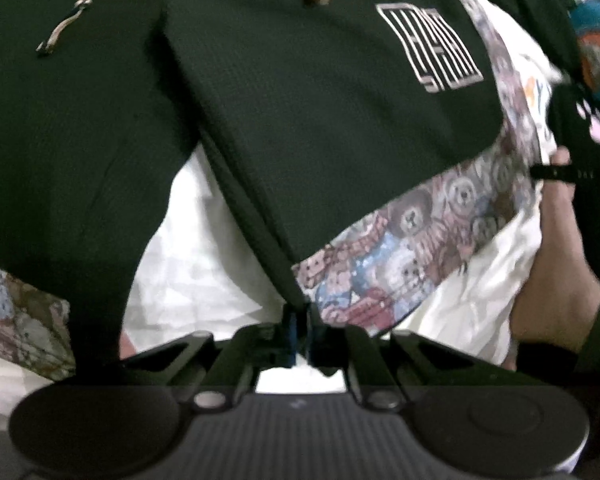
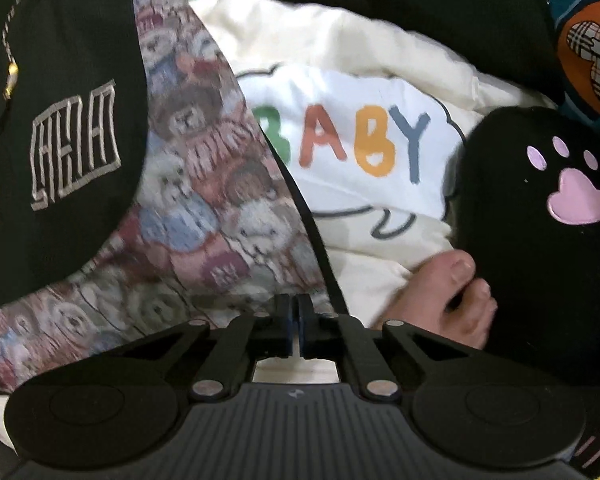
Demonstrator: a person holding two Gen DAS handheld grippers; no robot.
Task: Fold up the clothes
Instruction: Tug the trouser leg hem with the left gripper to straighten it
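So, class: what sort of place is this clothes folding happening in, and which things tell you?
Probably a bed at home: a soft cream quilt printed "BABY", a bare foot resting on it, and a black paw-print cushion beside it.

Home bedroom: printed quilt [image 2: 380,80], bare foot [image 2: 444,296].

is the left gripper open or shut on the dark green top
Shut on it. In the left wrist view the left gripper has its fingers closed together, with the hem of the dark green top pinched between them.
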